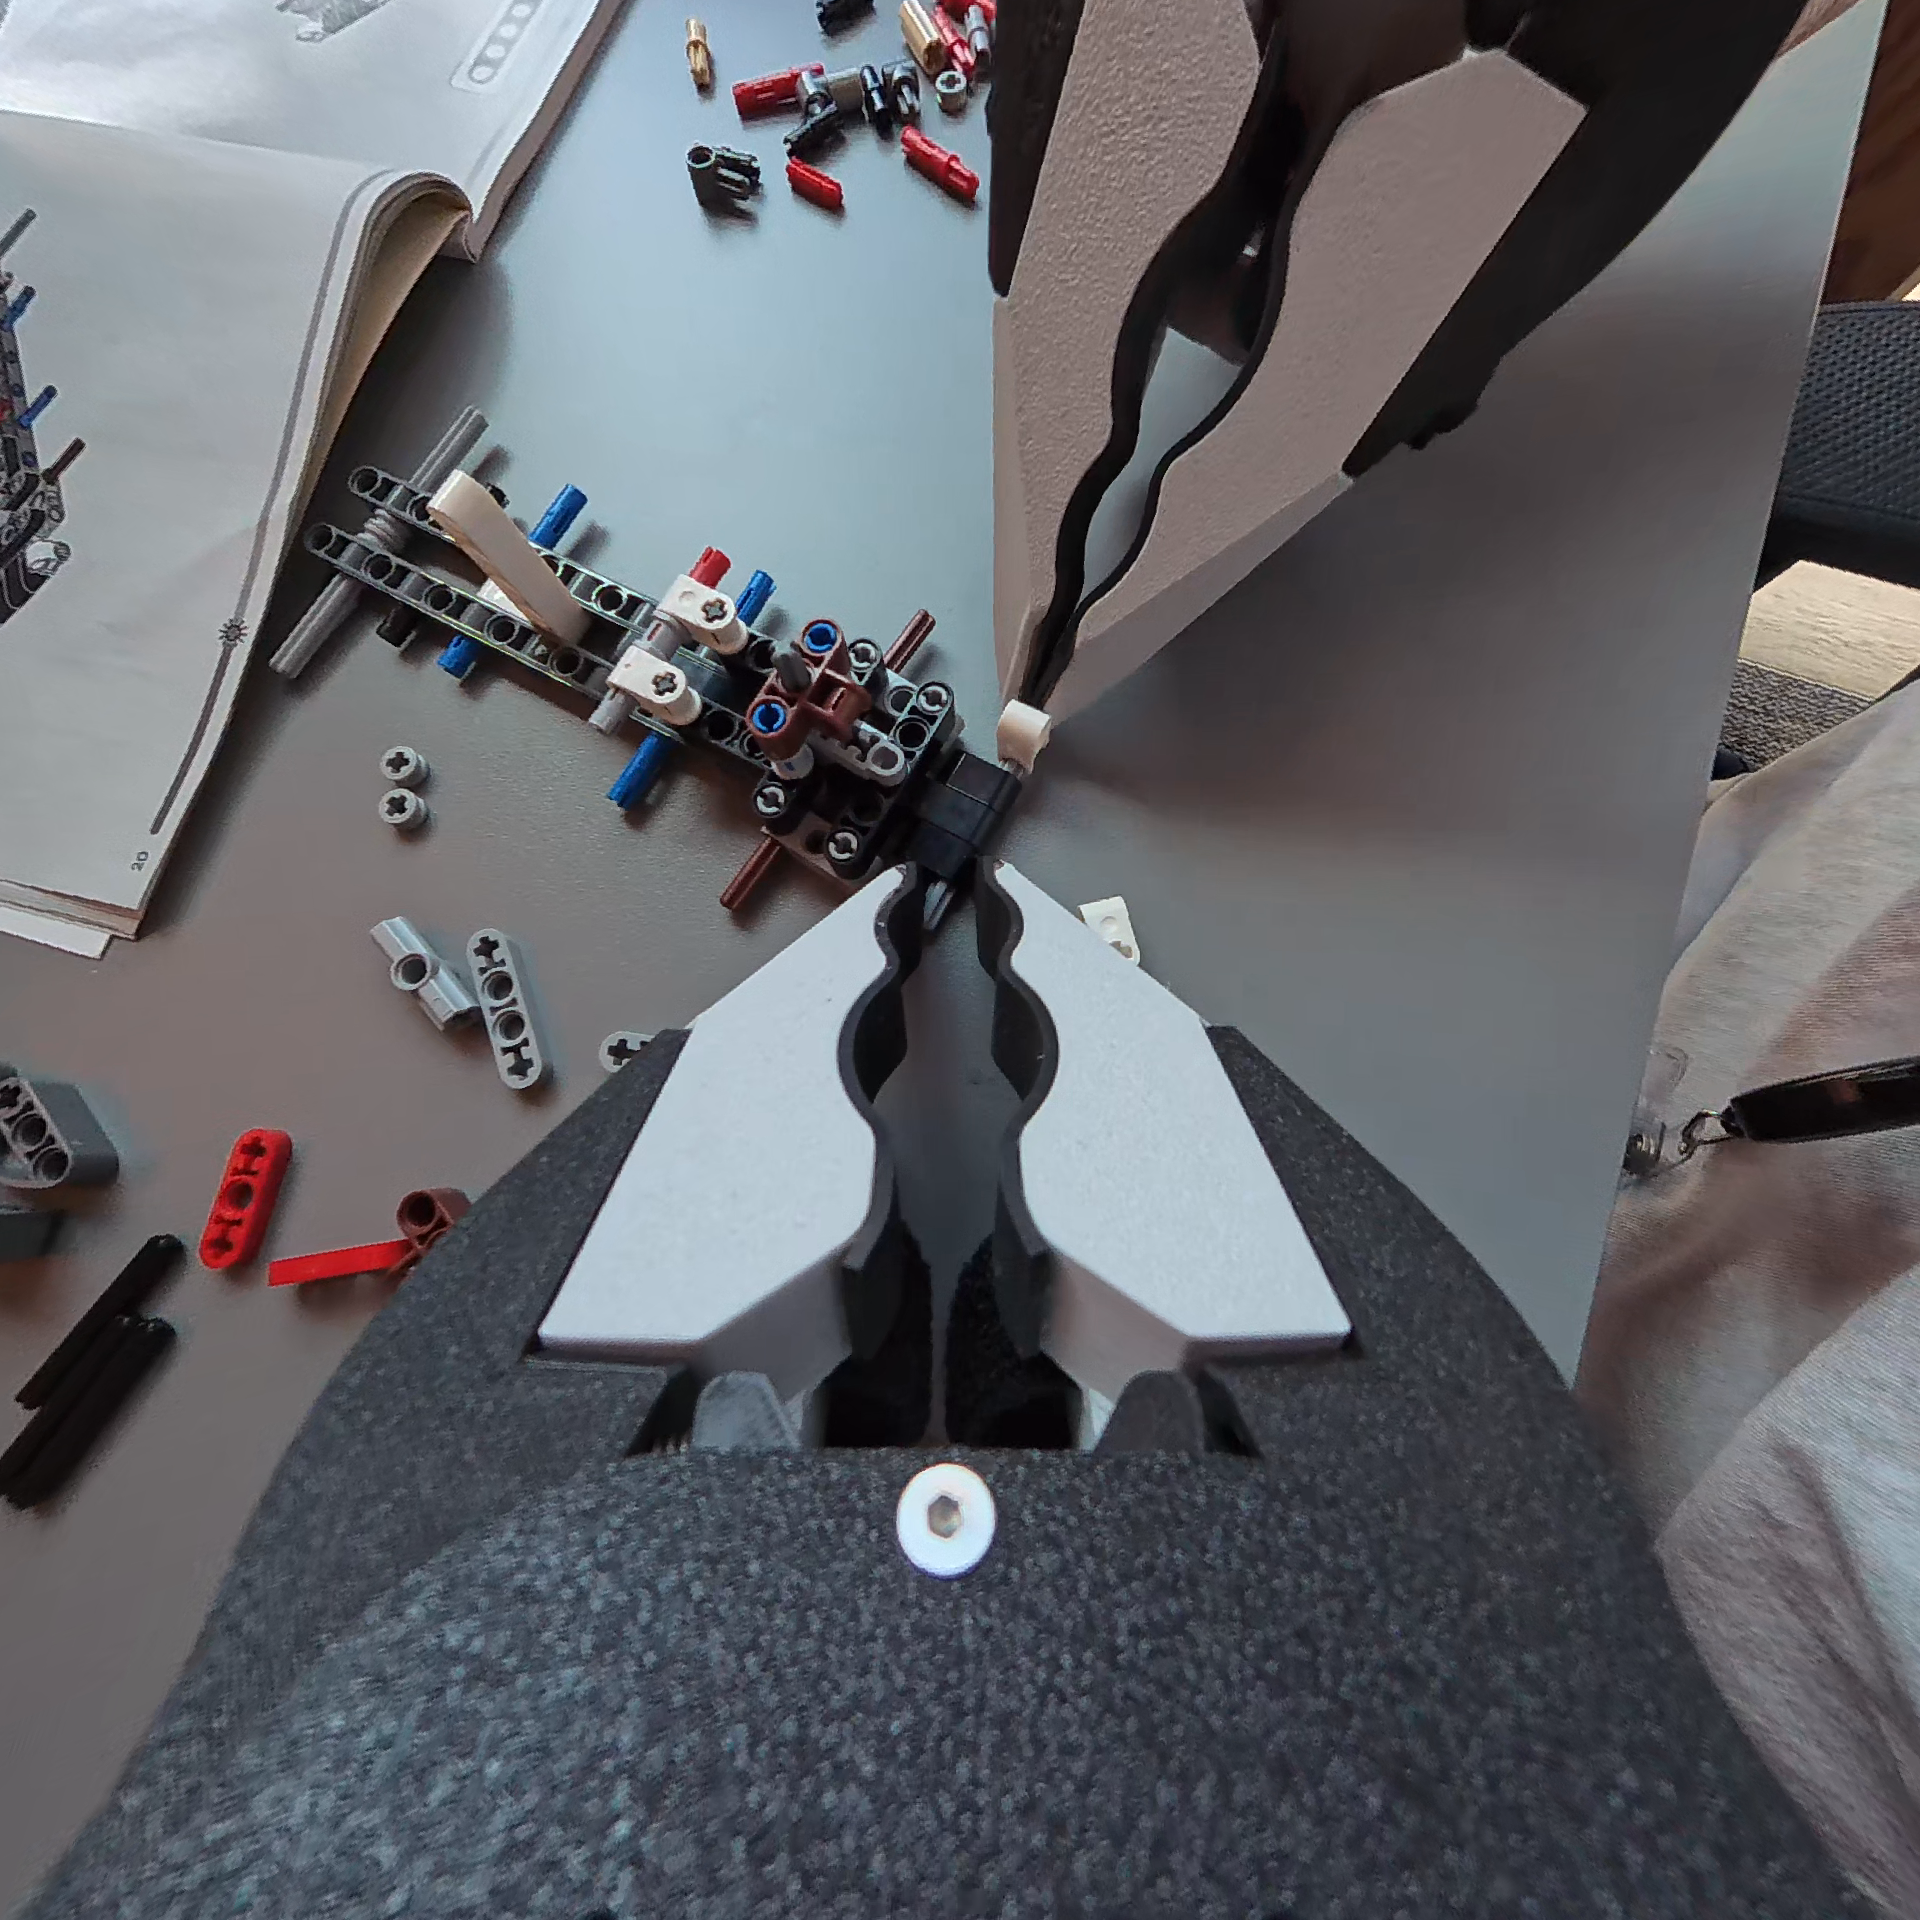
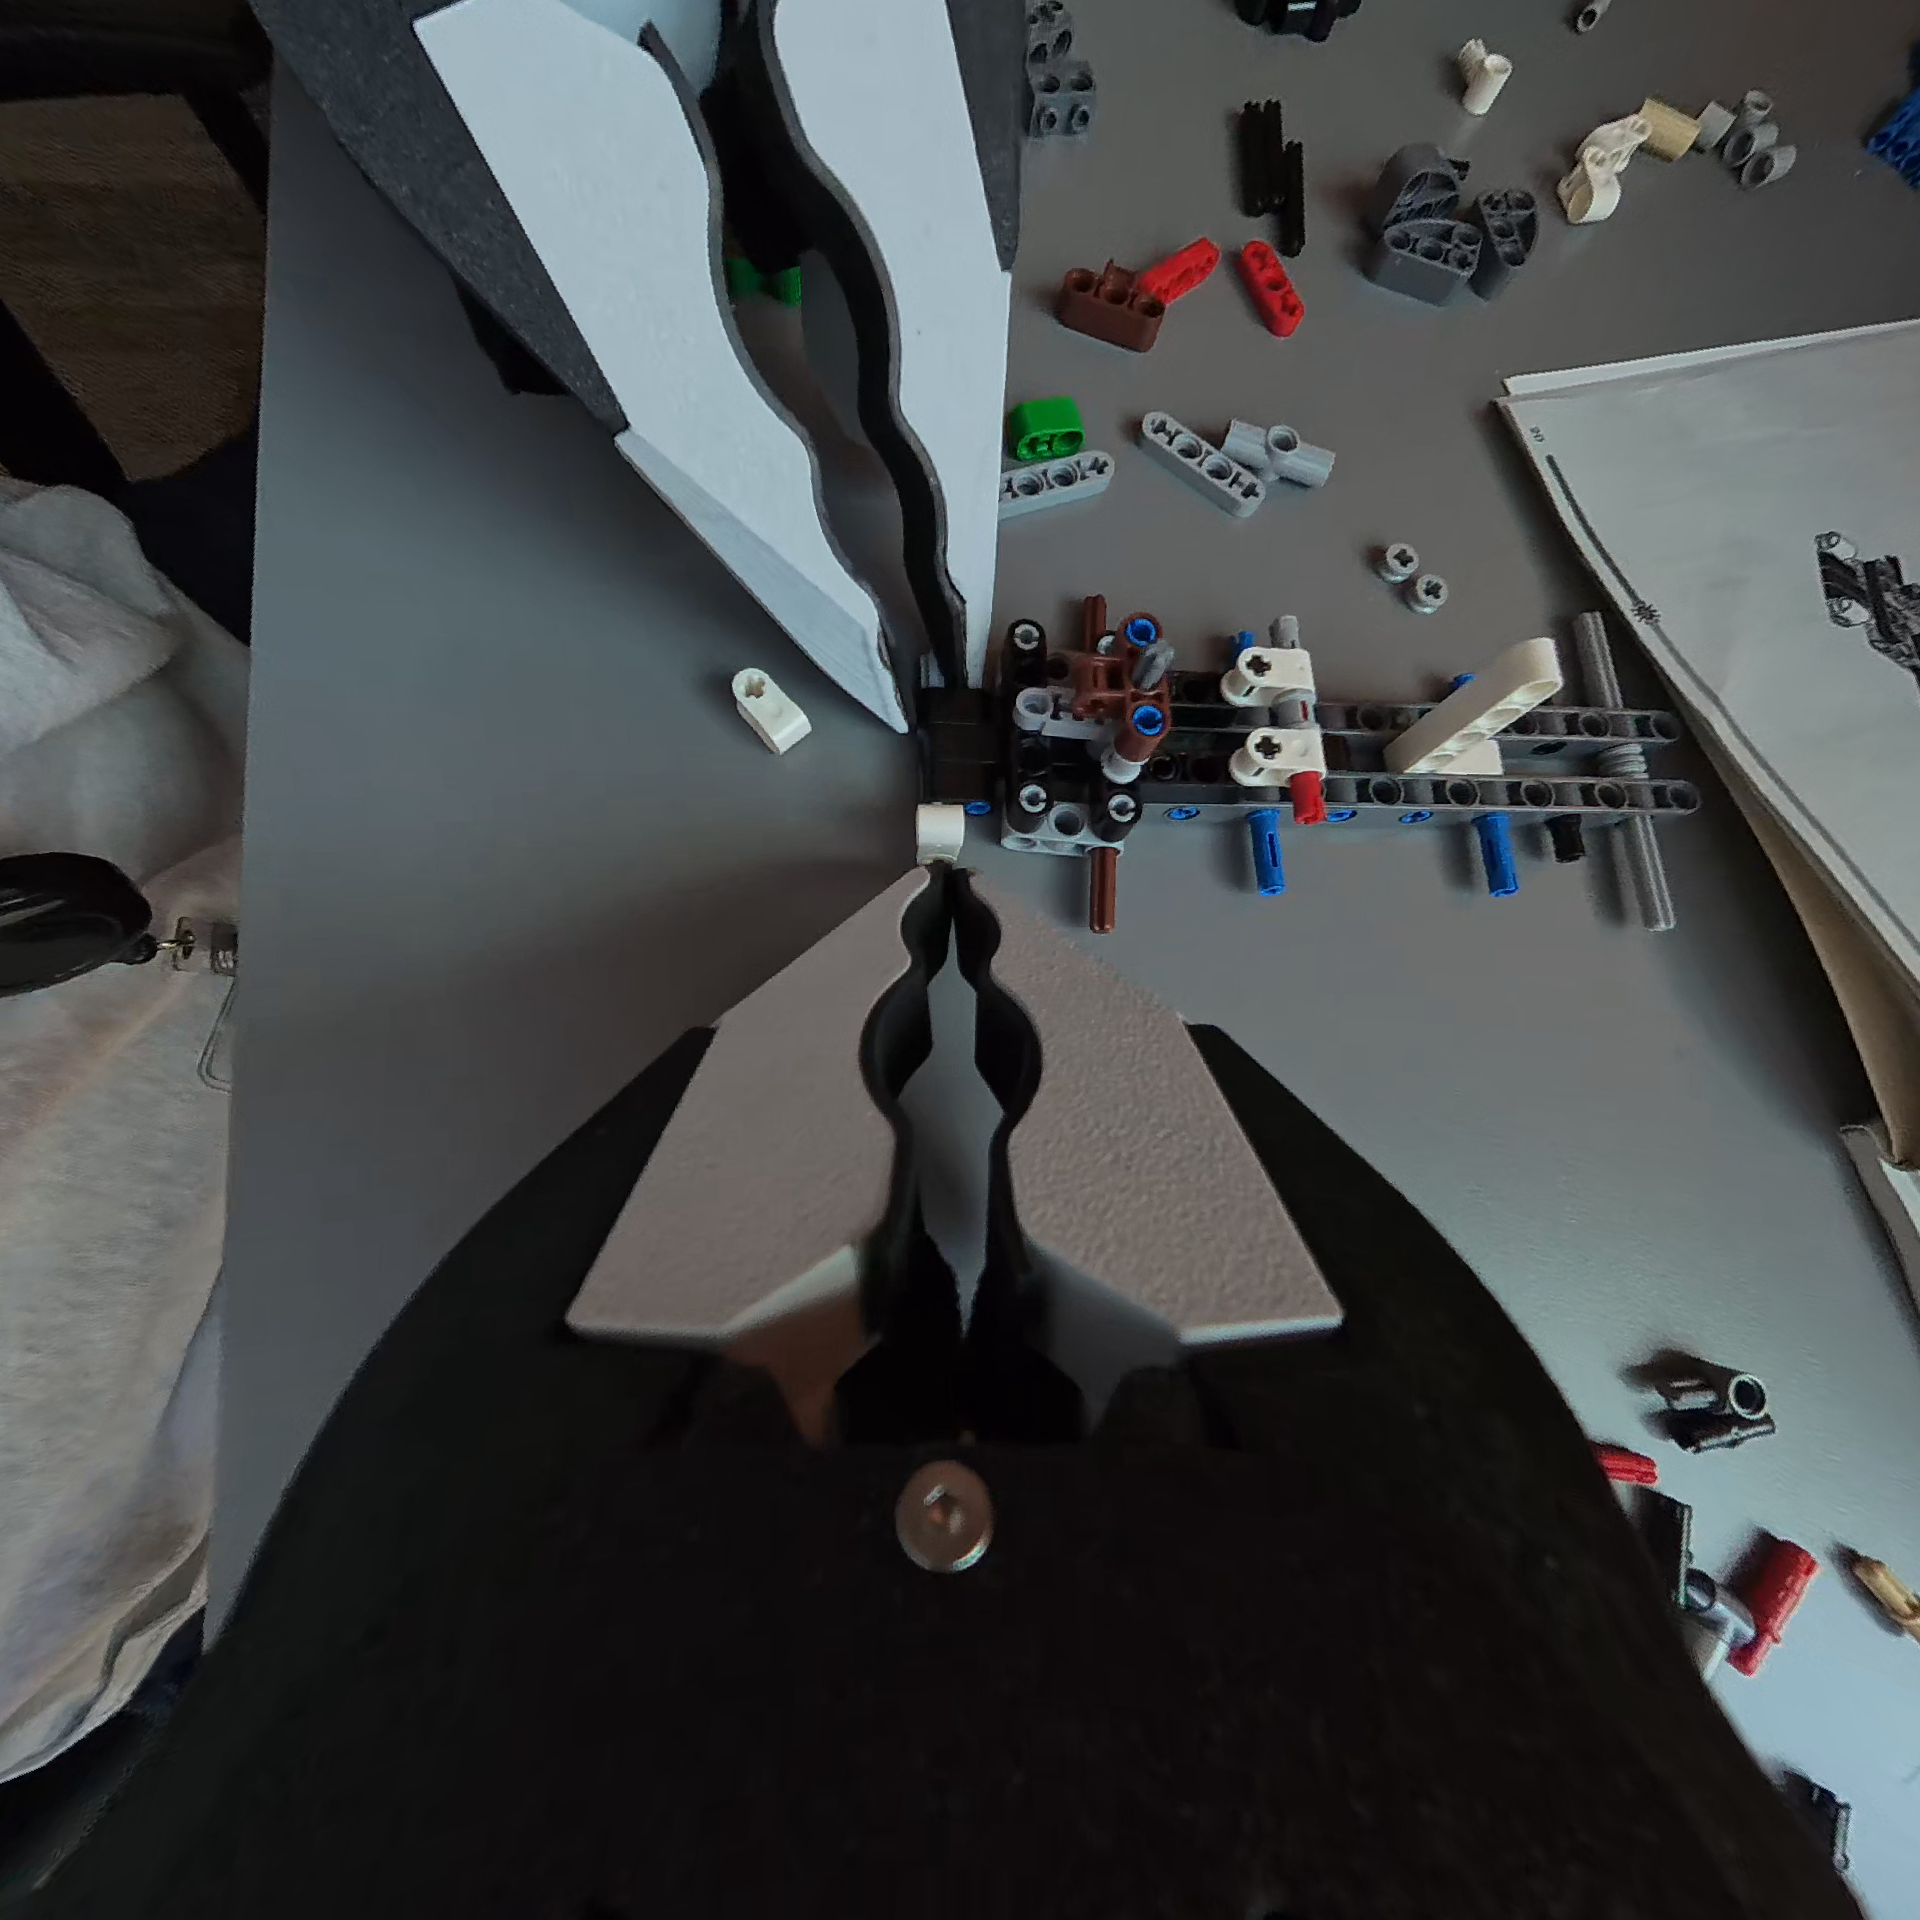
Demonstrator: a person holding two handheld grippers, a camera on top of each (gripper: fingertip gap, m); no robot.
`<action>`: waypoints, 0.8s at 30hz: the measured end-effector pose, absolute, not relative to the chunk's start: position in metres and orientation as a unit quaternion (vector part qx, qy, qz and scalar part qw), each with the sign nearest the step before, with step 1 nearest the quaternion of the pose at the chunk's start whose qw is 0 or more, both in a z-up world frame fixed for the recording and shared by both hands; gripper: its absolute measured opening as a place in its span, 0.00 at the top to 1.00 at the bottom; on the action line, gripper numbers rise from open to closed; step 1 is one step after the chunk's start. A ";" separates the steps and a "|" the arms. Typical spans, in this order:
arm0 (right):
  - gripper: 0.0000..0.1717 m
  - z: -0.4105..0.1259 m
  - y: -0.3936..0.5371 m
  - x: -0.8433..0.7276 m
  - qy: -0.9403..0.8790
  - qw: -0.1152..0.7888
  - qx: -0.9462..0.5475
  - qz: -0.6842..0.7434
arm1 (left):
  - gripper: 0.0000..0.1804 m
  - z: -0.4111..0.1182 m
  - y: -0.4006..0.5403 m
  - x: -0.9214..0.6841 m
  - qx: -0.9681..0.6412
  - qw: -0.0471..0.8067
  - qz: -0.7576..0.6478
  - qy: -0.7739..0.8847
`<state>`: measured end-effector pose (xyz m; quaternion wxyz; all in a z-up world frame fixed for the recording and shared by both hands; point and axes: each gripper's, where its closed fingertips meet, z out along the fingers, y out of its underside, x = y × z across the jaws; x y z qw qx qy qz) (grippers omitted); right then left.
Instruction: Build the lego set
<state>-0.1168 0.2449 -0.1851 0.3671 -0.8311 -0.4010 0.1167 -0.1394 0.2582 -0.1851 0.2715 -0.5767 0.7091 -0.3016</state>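
A long dark-grey beam assembly point(image 1: 582, 613) with white, blue, red and brown parts lies on the grey table point(image 1: 727, 343); it also shows in the right wrist view point(image 2: 1351, 748). Its near end is a black block point(image 1: 966, 805). My left gripper point(image 1: 942, 878) is shut on that block's end, and a thin grey axle tip shows between the pads. The right wrist view shows the left gripper point(image 2: 940, 681) on the block point(image 2: 951, 727). My right gripper point(image 2: 945, 878) has its pads together. Its tips touch the end of a white bush point(image 2: 940, 831) on a short axle beside the block. The left wrist view shows the bush point(image 1: 1023, 727) too.
An open instruction booklet point(image 1: 208, 416) lies beside the assembly. Loose parts are scattered around: a white connector point(image 2: 771, 710), grey beams point(image 1: 509, 997), red pieces point(image 1: 244, 1195), black axles point(image 1: 83, 1382), a green piece point(image 2: 1044, 429). A person's pale garment point(image 2: 94, 1091) is at the table edge. Both grippers' tips are close together, under 4 cm apart.
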 end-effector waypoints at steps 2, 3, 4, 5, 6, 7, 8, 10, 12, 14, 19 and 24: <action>1.00 -0.185 0.245 -0.117 -0.397 0.365 -0.833 0.124 | 0.95 -0.185 0.258 -0.139 -0.577 0.273 -0.300 0.709; 1.00 -0.185 0.245 -0.117 -0.395 0.365 -0.834 0.126 | 0.95 -0.185 0.258 -0.139 -0.578 0.274 -0.299 0.708; 1.00 -0.185 0.245 -0.117 -0.394 0.365 -0.834 0.129 | 0.95 -0.185 0.258 -0.139 -0.578 0.275 -0.298 0.708; 1.00 -0.185 0.245 -0.117 -0.392 0.365 -0.834 0.132 | 0.95 -0.185 0.258 -0.139 -0.578 0.275 -0.298 0.708; 1.00 -0.185 0.245 -0.117 -0.390 0.364 -0.835 0.133 | 0.95 -0.185 0.258 -0.139 -0.578 0.275 -0.298 0.708; 1.00 -0.185 0.245 -0.117 -0.388 0.364 -0.836 0.133 | 0.95 -0.185 0.258 -0.139 -0.577 0.275 -0.297 0.709; 1.00 -0.185 0.245 -0.117 -0.387 0.365 -0.836 0.132 | 0.95 -0.185 0.258 -0.139 -0.578 0.275 -0.298 0.709; 1.00 -0.185 0.245 -0.117 -0.381 0.368 -0.838 0.133 | 0.95 -0.185 0.258 -0.139 -0.578 0.273 -0.300 0.708; 0.99 -0.185 0.243 -0.115 -0.378 0.367 -0.838 0.143 | 0.95 -0.185 0.259 -0.138 -0.574 0.276 -0.298 0.711; 0.97 -0.184 0.240 -0.116 -0.372 0.362 -0.838 0.168 | 0.95 -0.185 0.260 -0.138 -0.573 0.274 -0.299 0.712; 0.93 -0.182 0.242 -0.120 -0.387 0.370 -0.828 0.166 | 0.95 -0.185 0.259 -0.138 -0.565 0.276 -0.297 0.718; 0.96 -0.185 0.246 -0.121 -0.405 0.370 -0.823 0.149 | 0.95 -0.185 0.258 -0.138 -0.563 0.276 -0.298 0.720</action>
